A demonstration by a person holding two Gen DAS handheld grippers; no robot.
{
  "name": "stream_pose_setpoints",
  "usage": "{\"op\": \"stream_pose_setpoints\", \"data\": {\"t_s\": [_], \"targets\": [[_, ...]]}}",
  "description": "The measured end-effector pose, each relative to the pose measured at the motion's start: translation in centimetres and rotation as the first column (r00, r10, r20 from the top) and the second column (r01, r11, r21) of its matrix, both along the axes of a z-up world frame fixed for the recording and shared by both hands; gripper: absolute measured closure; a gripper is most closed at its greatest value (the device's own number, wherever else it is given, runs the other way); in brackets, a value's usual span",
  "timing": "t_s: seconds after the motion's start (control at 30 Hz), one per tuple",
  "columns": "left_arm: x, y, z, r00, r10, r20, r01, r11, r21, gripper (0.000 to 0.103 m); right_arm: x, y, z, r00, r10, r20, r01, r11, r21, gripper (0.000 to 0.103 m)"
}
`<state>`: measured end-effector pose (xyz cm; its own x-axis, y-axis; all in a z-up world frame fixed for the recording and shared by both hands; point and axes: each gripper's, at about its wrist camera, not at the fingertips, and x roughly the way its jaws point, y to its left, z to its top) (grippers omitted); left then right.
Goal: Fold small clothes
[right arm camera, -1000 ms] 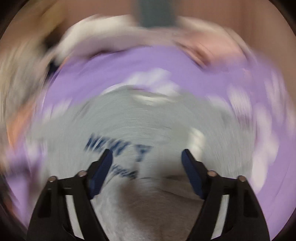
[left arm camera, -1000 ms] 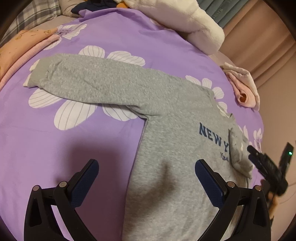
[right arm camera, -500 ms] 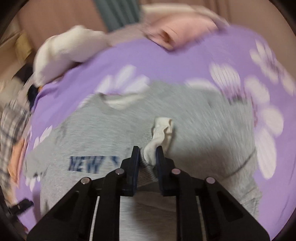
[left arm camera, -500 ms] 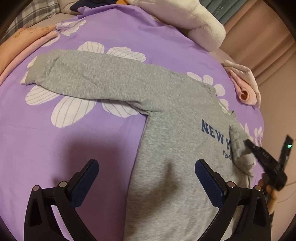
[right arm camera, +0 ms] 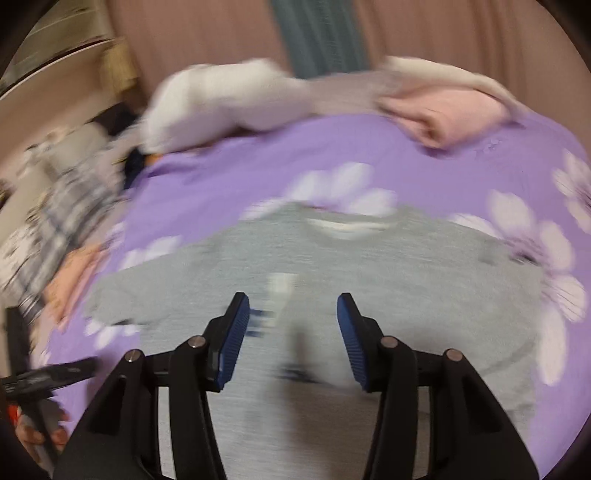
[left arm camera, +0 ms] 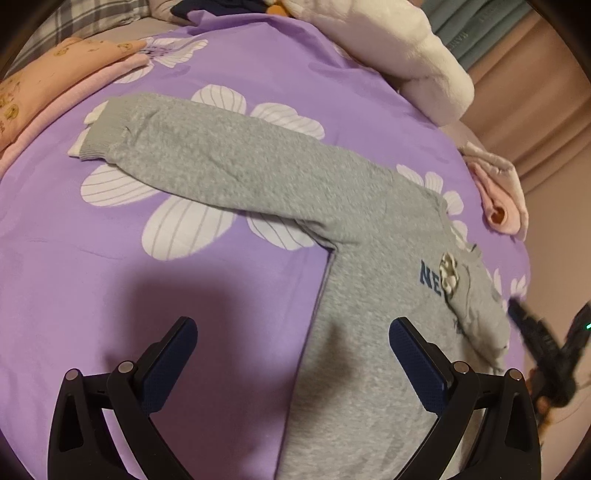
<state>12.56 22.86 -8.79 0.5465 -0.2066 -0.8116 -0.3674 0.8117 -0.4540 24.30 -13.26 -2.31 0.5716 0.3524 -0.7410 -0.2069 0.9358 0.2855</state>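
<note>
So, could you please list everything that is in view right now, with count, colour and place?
sweatshirt: one, grey with navy lettering, flat on the bedspread, one sleeve stretched out, the other folded across the chest
bedspread: one, purple with white flowers, under everything
folded clothes: a small stack, orange and pink, at the far left edge
fleece: one, white, piled at the far side
rolled garment: one, pink, at the far right edge
curtains: beige and teal, behind the bed
left gripper: jaws wide open, above the sweatshirt's side edge
right gripper: jaws open, nothing between them, having just been opening
</note>
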Motion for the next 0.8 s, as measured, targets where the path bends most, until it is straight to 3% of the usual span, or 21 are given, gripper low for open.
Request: {"op": "stream_pose_setpoints", "data": {"t_s": [0.03,0.17,0.3,0.37,0.4,0.53,0.67,0.8], "targets": [[0.0,0.4,-0.1,1.000,0.006,0.003,-0.006,1.000,-0.016,0.000,0.6,-1.4,-0.8,0.999,-0.042,-0.026,0.042,0.999,-0.015,0.070],[0.0,2.0,-0.1,0.999,0.037,0.014,-0.036,0.996,-0.077,0.000,0.8,-7.3,-3.2,0.982,-0.164,-0.092,0.158,0.985,-0.076,0.071],[0.0,4.2,-0.2,0.995,0.086,0.044,-0.075,0.975,-0.207,0.000,0.4,-10.2,-5.3,0.969,-0.211,-0.131,0.191,0.970,-0.153,0.078],[0.0,5.3,-0.2,0.991,0.122,0.059,-0.103,0.964,-0.246,0.000,0.3,-10.6,-5.9,0.967,-0.226,-0.114,0.199,0.957,-0.210,0.092],[0.0,6.0,-0.4,0.987,0.148,0.070,-0.123,0.954,-0.274,0.000,0.1,-10.8,-6.0,0.967,-0.235,-0.100,0.208,0.953,-0.221,0.092],[0.5,8.4,-1.5,0.976,0.209,0.061,-0.171,0.911,-0.375,0.000,0.0,-12.3,-5.9,0.958,-0.271,-0.099,0.259,0.959,-0.118,0.085],[0.8,11.0,-3.0,0.958,0.277,0.079,-0.202,0.841,-0.503,0.000,-2.6,-11.4,-2.7,0.979,-0.206,0.001,0.206,0.979,-0.004,0.057],[0.6,13.9,-4.2,0.918,0.386,0.092,-0.267,0.773,-0.575,0.000,-4.5,-9.6,-0.4,0.989,-0.123,0.080,0.124,0.992,-0.009,0.057]]}}
